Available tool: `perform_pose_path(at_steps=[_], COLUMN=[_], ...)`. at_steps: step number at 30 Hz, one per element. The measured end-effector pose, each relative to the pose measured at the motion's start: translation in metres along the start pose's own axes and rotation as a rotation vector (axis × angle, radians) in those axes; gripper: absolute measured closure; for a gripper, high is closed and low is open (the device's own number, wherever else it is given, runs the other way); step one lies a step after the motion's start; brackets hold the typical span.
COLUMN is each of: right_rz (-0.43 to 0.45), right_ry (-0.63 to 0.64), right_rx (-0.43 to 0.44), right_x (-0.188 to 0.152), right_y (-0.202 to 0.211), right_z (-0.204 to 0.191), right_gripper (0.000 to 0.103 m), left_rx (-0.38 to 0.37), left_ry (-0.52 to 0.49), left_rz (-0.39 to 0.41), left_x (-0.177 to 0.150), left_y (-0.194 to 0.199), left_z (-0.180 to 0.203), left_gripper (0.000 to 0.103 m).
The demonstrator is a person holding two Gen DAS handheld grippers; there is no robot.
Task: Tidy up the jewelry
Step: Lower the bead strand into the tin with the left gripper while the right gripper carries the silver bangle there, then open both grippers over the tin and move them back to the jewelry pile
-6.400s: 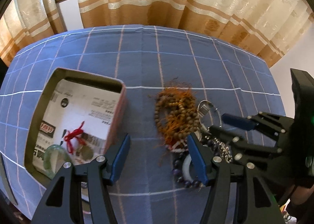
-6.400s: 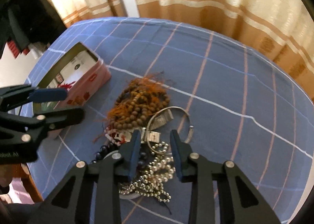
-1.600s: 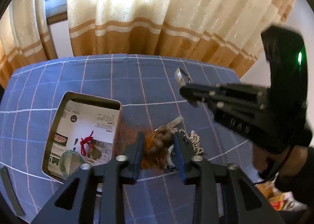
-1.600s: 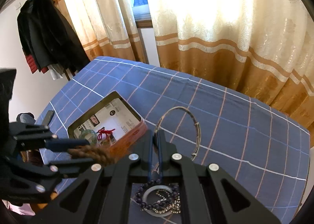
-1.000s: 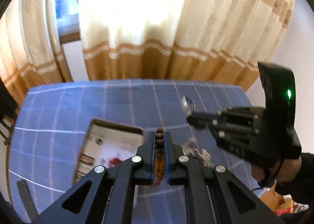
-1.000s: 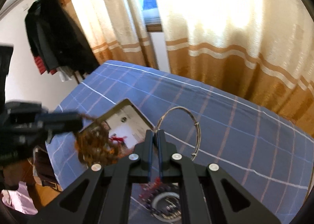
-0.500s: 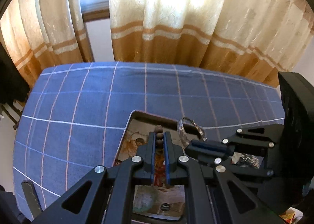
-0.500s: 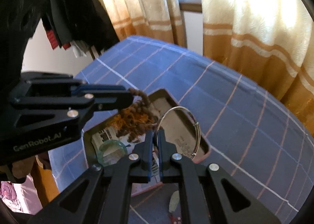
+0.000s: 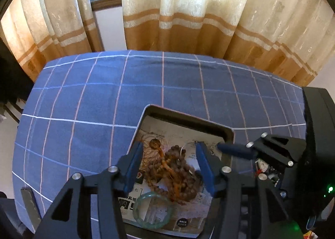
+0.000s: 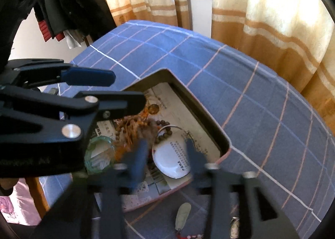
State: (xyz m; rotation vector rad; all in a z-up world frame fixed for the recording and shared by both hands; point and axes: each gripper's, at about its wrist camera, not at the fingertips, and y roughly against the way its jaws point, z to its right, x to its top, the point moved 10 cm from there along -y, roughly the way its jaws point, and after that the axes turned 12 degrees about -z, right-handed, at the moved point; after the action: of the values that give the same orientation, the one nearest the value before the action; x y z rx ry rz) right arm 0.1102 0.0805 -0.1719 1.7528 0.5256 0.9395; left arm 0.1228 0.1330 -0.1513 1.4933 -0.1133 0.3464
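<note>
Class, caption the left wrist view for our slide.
Open left gripper above wooden bead bracelet and green bangle inside the box.

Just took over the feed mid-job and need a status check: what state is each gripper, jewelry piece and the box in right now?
left gripper: open, empty, above the box
right gripper: open, empty, motion-blurred
box: lidless, on the blue cloth
wooden bead strand: heaped inside the box
silver bangle: lying in the box
green bangle: flat in the box
pale pendant: outside the box, on the cloth
</note>
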Motion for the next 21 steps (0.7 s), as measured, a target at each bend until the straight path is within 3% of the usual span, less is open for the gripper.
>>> perform_pose_path(at_steps=[11,21], right_rz=[0.03,0.032], right_ry=[-0.027,-0.185], right_rx=[-0.04,-0.088], right_x=[-0.027,-0.095], right_y=[0.032,0.07], right_z=[0.01,0.065], right_gripper=[0.034,0.029], left_rx=[0.007,-0.029], left_ry=[-0.003,-0.053], left_rz=[-0.003,-0.018], left_x=[-0.007,-0.04], left_y=[0.013,0.023], left_z=[0.009,0.049], left_gripper=[0.047,0.048])
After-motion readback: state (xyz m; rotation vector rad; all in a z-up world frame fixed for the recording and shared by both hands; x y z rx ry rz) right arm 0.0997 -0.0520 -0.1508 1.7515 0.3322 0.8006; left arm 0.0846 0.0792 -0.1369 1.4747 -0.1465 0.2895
